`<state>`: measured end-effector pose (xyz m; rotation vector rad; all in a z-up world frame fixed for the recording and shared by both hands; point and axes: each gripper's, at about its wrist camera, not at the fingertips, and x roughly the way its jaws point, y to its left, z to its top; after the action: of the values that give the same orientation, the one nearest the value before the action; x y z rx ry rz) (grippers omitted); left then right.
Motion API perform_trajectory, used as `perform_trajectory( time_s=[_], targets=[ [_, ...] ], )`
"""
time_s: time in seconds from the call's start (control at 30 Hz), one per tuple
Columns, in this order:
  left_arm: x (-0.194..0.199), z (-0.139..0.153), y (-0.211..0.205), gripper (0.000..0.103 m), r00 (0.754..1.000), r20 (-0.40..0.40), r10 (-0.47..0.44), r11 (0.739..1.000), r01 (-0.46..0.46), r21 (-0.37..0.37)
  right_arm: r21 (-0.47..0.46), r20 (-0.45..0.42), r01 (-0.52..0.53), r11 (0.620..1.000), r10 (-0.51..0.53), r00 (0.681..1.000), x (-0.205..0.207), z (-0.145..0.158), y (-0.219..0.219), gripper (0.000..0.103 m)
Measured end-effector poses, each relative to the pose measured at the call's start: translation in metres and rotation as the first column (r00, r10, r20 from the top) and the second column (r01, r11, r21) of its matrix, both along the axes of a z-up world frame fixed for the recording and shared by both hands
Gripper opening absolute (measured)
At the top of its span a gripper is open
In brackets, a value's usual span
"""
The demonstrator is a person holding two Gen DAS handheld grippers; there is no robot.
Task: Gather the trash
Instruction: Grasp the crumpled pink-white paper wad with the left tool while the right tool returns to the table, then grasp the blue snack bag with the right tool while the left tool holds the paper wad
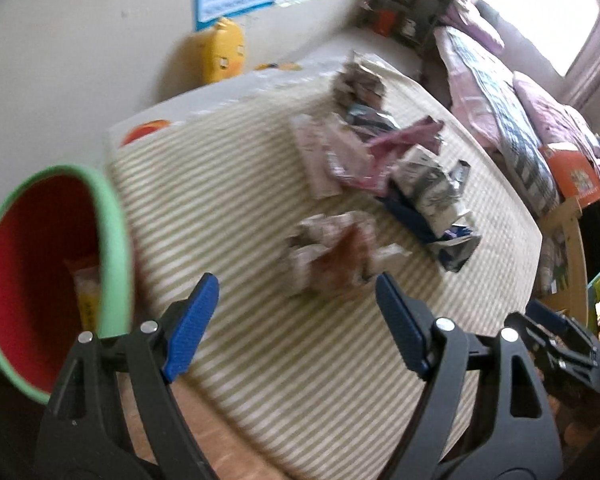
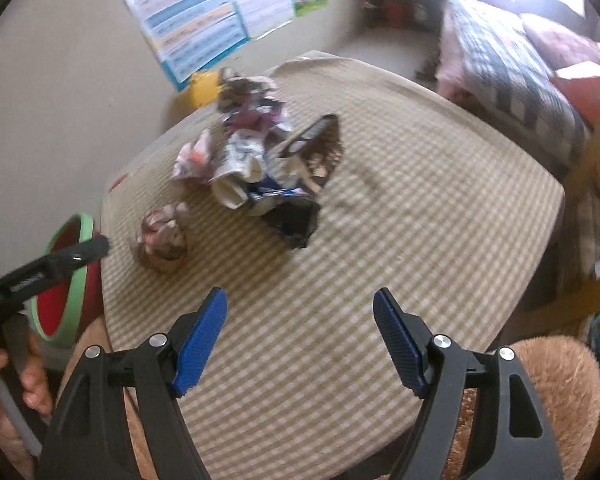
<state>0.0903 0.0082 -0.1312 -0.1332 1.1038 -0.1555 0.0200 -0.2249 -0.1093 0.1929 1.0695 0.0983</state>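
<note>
Crumpled wrappers and paper lie on a table with a beige checked cloth (image 1: 240,208) (image 2: 380,240). A crumpled brown-and-white ball (image 1: 332,256) (image 2: 162,240) lies nearest, apart from a larger pile of wrappers (image 1: 380,160) (image 2: 260,168). A red bin with a green rim (image 1: 40,272) (image 2: 66,284) stands left of the table with a yellow wrapper (image 1: 88,292) inside. My left gripper (image 1: 296,320) is open and empty just before the ball. My right gripper (image 2: 300,332) is open and empty over the near cloth.
A bed with pink and checked bedding (image 1: 520,120) (image 2: 512,60) stands to the right. A yellow case (image 1: 224,48) leans on the wall under posters (image 2: 204,20). A fuzzy brown cushion (image 2: 540,400) sits at the near right. An orange box (image 1: 572,176) lies on the bed.
</note>
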Motion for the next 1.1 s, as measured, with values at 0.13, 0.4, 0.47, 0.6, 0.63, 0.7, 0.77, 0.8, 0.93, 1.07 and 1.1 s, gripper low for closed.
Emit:
perform_trajectory(
  time_s=[0.13,0.4,0.47,0.6,0.63,0.7,0.77,0.8,0.93,1.07,1.1],
  targets=[
    [0.023,-0.022,-0.030,0.078,0.998,-0.042,-0.037,0.998,0.039,0.047,0.023,0.011,0.001,1.000,-0.001,1.000,0.000,0.002,-0.004,0.072],
    [0.043,-0.050,-0.044,0.050,0.996,-0.082,-0.042,0.991,0.052,0.125,0.060,-0.008,0.017,0.998,-0.017,1.000,0.002,-0.004,-0.009,0.072],
    [0.042,-0.045,-0.038,0.040,0.996,-0.074,-0.046,0.992,0.054,0.111,0.068,-0.016,0.025,0.997,-0.023,1.000,0.004,-0.007,-0.011,0.072],
    [0.032,-0.037,-0.026,0.035,0.997,-0.066,-0.036,0.994,0.043,0.101,0.077,-0.043,0.028,0.997,-0.024,0.999,0.007,-0.015,-0.012,0.072],
    [0.026,-0.035,-0.022,0.035,0.997,-0.066,-0.030,0.995,0.036,0.093,0.076,-0.044,0.026,0.997,-0.022,0.999,0.006,-0.015,-0.011,0.072],
    [0.014,-0.032,-0.016,0.034,0.997,-0.073,-0.026,0.997,0.031,0.072,0.075,-0.045,0.025,0.997,-0.021,0.999,0.006,-0.015,-0.011,0.072],
    [0.002,-0.029,-0.014,0.034,0.997,-0.078,-0.028,0.997,0.033,0.066,0.080,-0.051,0.027,0.996,-0.023,0.998,0.007,-0.017,-0.013,0.072],
    [-0.005,-0.027,-0.012,0.034,0.996,-0.081,-0.029,0.997,0.034,0.063,0.087,-0.055,0.029,0.996,-0.024,0.998,0.008,-0.017,-0.014,0.072],
    [-0.023,-0.019,-0.002,0.034,0.997,-0.078,-0.022,0.998,0.027,0.060,0.116,-0.060,0.019,0.993,-0.012,0.998,0.020,-0.015,-0.019,0.073],
    [-0.033,-0.015,0.003,0.035,0.998,-0.068,-0.019,0.997,0.023,0.067,0.021,-0.030,-0.052,0.998,0.053,0.998,0.042,-0.009,-0.010,0.073],
    [-0.034,-0.016,0.003,0.035,0.997,-0.070,-0.017,0.997,0.022,0.068,-0.014,-0.022,-0.071,0.997,0.071,0.997,0.049,-0.009,-0.007,0.073]
  ],
)
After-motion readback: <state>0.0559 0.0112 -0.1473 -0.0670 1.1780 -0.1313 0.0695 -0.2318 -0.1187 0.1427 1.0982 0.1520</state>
